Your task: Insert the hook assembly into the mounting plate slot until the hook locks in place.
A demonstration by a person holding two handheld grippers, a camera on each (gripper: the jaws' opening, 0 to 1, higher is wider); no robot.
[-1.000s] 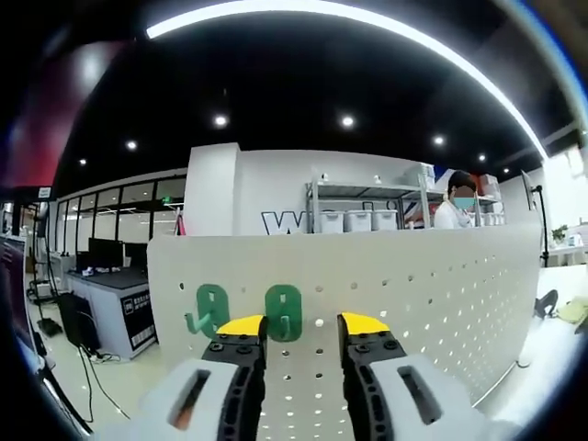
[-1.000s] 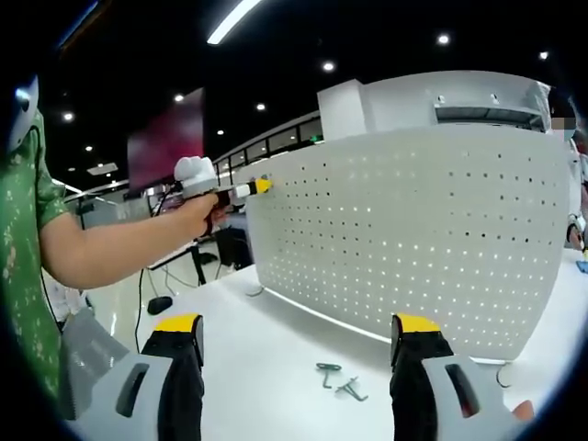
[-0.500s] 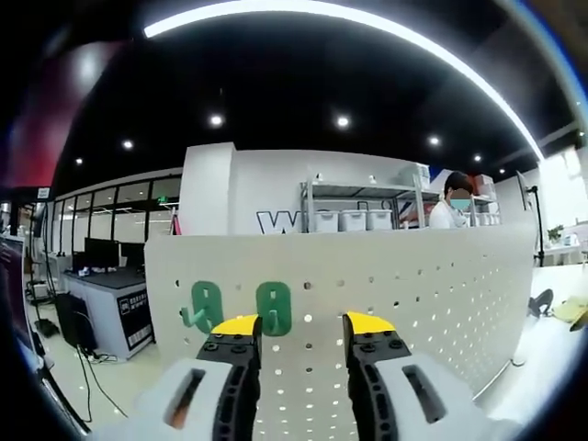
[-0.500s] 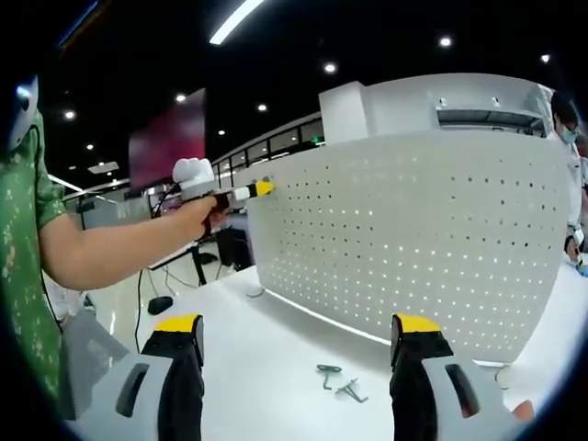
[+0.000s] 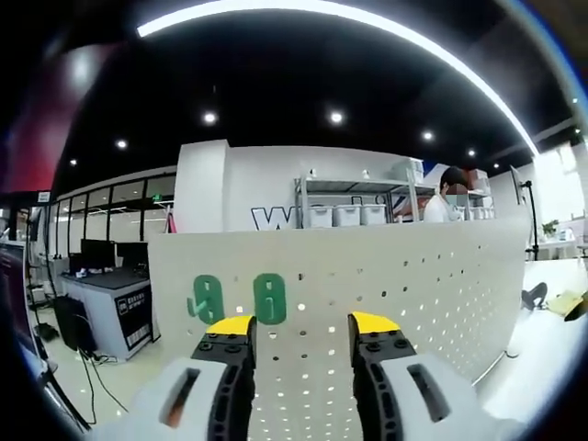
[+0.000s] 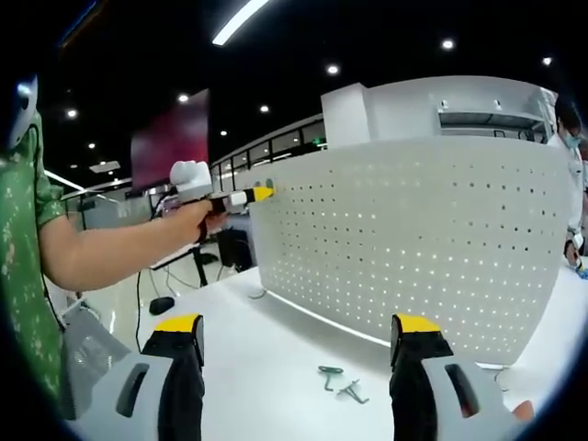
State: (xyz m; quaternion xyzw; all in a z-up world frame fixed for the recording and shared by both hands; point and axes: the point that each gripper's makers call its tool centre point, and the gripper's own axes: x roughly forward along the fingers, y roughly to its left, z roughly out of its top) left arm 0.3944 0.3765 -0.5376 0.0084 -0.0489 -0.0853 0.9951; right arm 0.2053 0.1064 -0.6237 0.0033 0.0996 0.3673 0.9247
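Two green hooks [image 5: 204,299] [image 5: 269,299] hang side by side near the left end of the white pegboard [image 5: 413,285]. My left gripper [image 5: 301,323] stands open just in front of them, its yellow-tipped jaws empty. In the right gripper view the pegboard [image 6: 413,239] stands upright on a white table [image 6: 266,358], and a hand holds the left gripper [image 6: 250,195] at the board's top left corner. A few loose green metal hooks [image 6: 338,381] lie on the table at the board's foot. My right gripper [image 6: 299,323] hovers over the table, wide open and empty.
A person's bare arm and green sleeve [image 6: 28,239] cross the left of the right gripper view. Behind the board are shelves with white bins [image 5: 349,216], a standing person [image 5: 448,197] and a desk with monitors [image 5: 101,276].
The left gripper's jaws have spread a little wider, and the green hooks sit slightly higher in its view as the camera shifted. The right gripper has held still.
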